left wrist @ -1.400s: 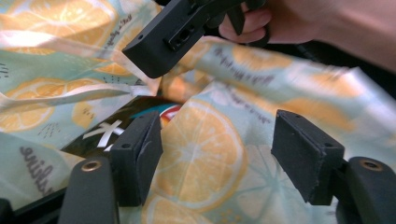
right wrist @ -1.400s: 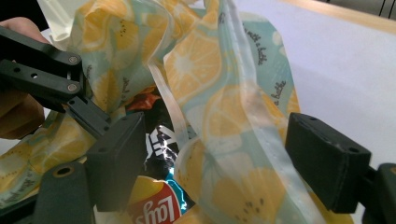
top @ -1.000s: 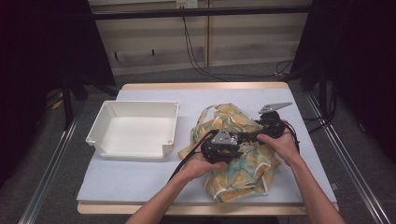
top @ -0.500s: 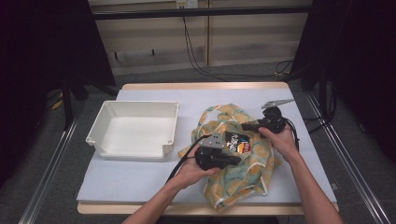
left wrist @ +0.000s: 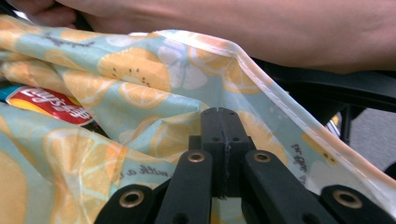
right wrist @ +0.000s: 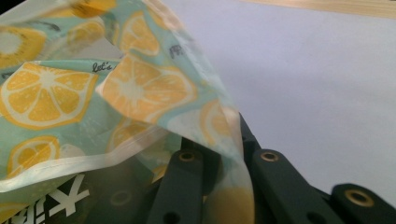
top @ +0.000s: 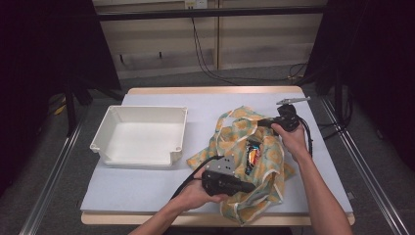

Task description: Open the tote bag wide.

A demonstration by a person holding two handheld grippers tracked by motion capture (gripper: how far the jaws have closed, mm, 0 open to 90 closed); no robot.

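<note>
- left gripper (top: 247, 187) fingers clamped on the lemon-print bag (top: 274, 161)'s near rim;
- right gripper (top: 262, 122), its fingers just closing, pinches the far rim;
- snack packet (top: 253, 155) inside

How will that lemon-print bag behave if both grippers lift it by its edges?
The lemon-print bag lies crumpled in soft folds, so it will probably sag and drape. Its thin film looks slippery and light. The snack packet inside may slide toward the lowest point.

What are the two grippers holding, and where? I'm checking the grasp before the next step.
Both hold the lemon-print bag: the left gripper is shut on its near rim, and the right gripper pinches its far rim.
</note>
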